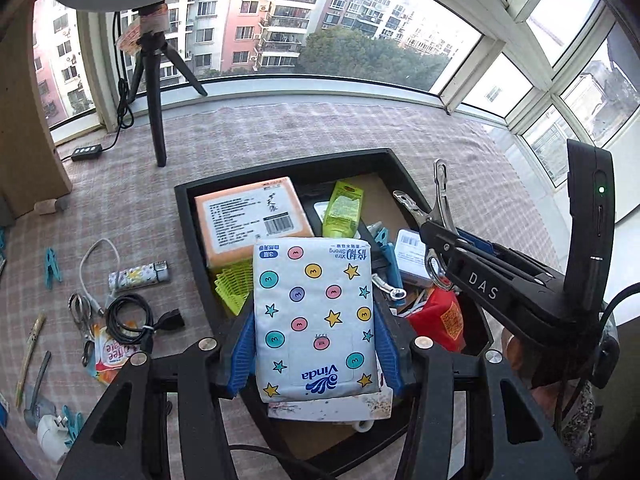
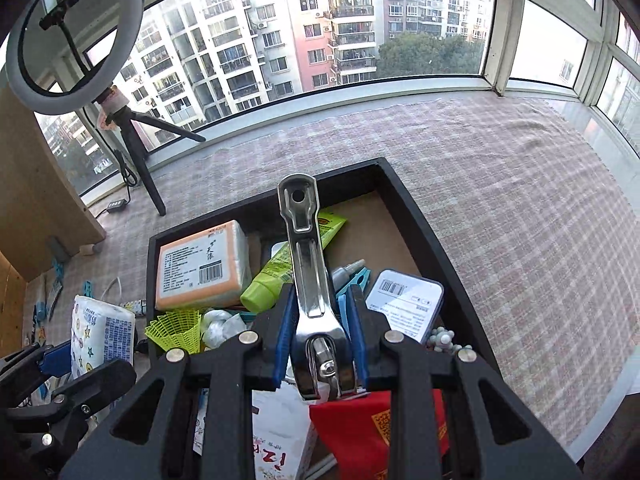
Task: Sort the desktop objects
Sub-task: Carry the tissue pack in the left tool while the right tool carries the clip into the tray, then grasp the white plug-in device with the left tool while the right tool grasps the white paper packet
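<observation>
- The white tissue pack (image 1: 316,316) with stars and dots is clamped between the blue pads of the left gripper (image 1: 316,344), above the black tray (image 1: 184,216).
- The metal clip (image 2: 316,292) is pinched in the right gripper (image 2: 320,344), narrowly parted, over the tray's clutter.

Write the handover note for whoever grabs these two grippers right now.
Left gripper: shut on a white tissue pack, held above the black tray.
Right gripper: shut on a metal clip, also above the tray.
Already in the tray: orange tissue pack, green tube, red packet and other bits.
Left on the cloth: lighter, black cable, scissors, blue peg, sachet.
Next, probably: drop both items in, then collect the rest.
</observation>
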